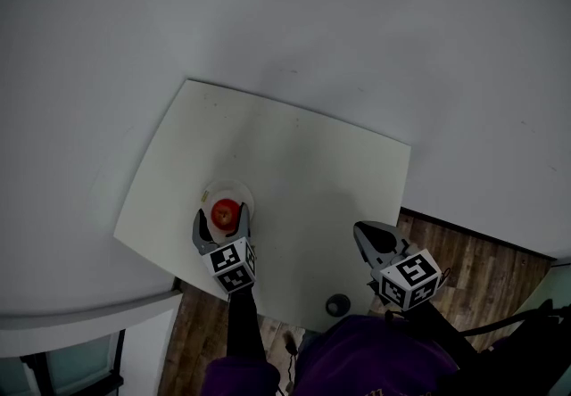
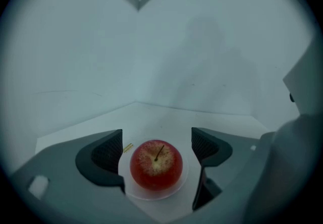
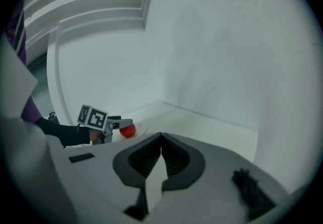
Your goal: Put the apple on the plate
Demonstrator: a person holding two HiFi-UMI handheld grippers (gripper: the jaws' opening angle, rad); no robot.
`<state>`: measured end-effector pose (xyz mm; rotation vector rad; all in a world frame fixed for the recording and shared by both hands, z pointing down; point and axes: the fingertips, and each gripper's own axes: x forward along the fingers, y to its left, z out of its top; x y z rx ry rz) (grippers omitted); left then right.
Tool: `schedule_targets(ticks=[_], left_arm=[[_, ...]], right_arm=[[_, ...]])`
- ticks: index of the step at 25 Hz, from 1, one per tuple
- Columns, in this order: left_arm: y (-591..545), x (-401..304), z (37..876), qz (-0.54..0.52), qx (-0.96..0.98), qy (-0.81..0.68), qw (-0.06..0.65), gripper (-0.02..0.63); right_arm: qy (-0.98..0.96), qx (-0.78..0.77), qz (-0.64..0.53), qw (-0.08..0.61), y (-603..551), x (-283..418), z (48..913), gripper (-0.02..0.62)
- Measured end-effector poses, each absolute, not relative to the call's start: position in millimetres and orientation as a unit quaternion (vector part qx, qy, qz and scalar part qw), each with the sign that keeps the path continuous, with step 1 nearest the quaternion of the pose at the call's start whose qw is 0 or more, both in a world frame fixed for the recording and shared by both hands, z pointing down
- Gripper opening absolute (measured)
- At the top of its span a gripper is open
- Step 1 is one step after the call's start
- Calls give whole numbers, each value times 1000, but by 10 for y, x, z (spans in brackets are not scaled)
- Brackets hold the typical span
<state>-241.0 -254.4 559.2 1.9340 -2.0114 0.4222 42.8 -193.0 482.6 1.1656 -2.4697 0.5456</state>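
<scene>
Apple [image 2: 156, 165] sits on plate [image 2: 182, 179]. My left claw [image 2: 156, 136] is spread wide around it, not touching. Release looks done; next I'd lift clear of the plate. Right claw [image 3: 160, 160] is closed and empty.

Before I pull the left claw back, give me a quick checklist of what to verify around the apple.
1. Apple rests on the plate: ok.
2. Left claw jaws stand apart: ok.
3. Its pads are clear of the apple, with a gap on each side: ok.
4. Plate lies fully on the table, inside its edges: ok.
5. Right claw is shut, holds nothing and is well away from the plate: ok.
6. Space behind the left claw is free for the pull-back: cannot tell.
</scene>
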Motion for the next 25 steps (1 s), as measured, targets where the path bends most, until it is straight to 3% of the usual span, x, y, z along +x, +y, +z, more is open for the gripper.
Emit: schedule_targets(ticks=[16, 25], left_arm=[[-1871, -1873, 4709, 62, 694, -711, 98, 387], [-1501, -1639, 4626, 62, 692, -714, 87, 215]], right_arm=[[-891, 388, 182, 151, -1838, 339, 4678, 11], [-902, 372, 175, 131, -1739, 303, 4554, 11]])
